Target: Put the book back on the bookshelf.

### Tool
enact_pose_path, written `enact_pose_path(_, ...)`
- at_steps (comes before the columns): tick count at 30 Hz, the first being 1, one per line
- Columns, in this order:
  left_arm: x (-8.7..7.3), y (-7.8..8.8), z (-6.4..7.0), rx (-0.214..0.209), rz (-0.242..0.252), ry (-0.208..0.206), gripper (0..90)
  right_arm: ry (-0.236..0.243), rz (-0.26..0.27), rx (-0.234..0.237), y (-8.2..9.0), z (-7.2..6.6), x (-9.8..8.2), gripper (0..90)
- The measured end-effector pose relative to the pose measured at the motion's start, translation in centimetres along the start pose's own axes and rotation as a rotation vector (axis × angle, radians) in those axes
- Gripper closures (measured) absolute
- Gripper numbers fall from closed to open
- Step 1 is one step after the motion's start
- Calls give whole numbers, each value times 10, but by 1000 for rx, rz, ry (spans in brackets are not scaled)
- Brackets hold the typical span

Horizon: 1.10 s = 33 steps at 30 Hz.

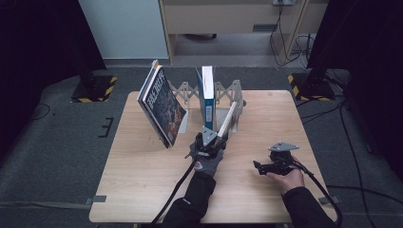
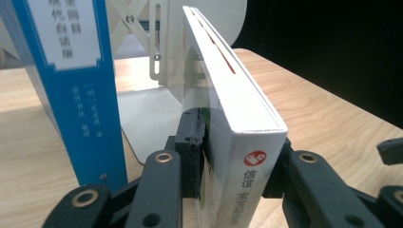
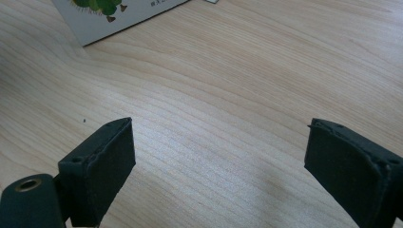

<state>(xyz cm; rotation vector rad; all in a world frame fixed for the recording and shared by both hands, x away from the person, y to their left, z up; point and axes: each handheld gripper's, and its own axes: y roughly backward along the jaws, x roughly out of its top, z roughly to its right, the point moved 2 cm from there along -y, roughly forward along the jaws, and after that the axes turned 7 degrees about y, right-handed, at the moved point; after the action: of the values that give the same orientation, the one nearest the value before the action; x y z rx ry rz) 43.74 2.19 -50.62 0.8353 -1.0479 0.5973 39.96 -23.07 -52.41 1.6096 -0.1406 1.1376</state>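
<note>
A white book (image 2: 237, 118) leans with its top against the metal bookstand (image 1: 228, 92), its lower end between the jaws of my left gripper (image 2: 235, 147). The left pad (image 2: 192, 142) lies against its cover and the right jaw sits tight on the other face. From above, the left gripper (image 1: 217, 136) is at the table's middle, just in front of the stand. A blue book (image 2: 71, 95) stands upright in the stand, left of the white one. My right gripper (image 1: 260, 166) rests low over the table at the right, jaws wide apart with nothing between them (image 3: 218, 156).
A book with a dark picture cover (image 1: 161, 107) leans at the stand's left end. The wooden table (image 1: 142, 180) has bare room in front and at the left. A corner of the white book (image 3: 109, 14) lies ahead of the right gripper. Dark stands and cables surround the table.
</note>
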Motion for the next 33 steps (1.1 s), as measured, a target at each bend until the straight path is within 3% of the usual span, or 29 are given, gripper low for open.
enact_pose_path(3,0,2,-1,-9,0,-3,667,4,-2,0,0,0,0,100)
enact_pose_path(5,-1,3,0,-40,-7,-6,648,0,-2,-2,-1,0,0,100)
enact_pose_path(10,-5,11,1,-69,-30,-53,622,2,-4,-1,0,0,0,100)
enact_pose_path(16,-11,22,-5,-106,-54,-61,627,-3,-5,-1,0,0,-1,100)
enact_pose_path(24,-15,27,-8,-109,-62,-40,698,-1,-5,-2,-1,-1,0,100)
enact_pose_path(33,-10,22,-9,-55,-33,2,719,1,-5,0,-1,0,0,101)
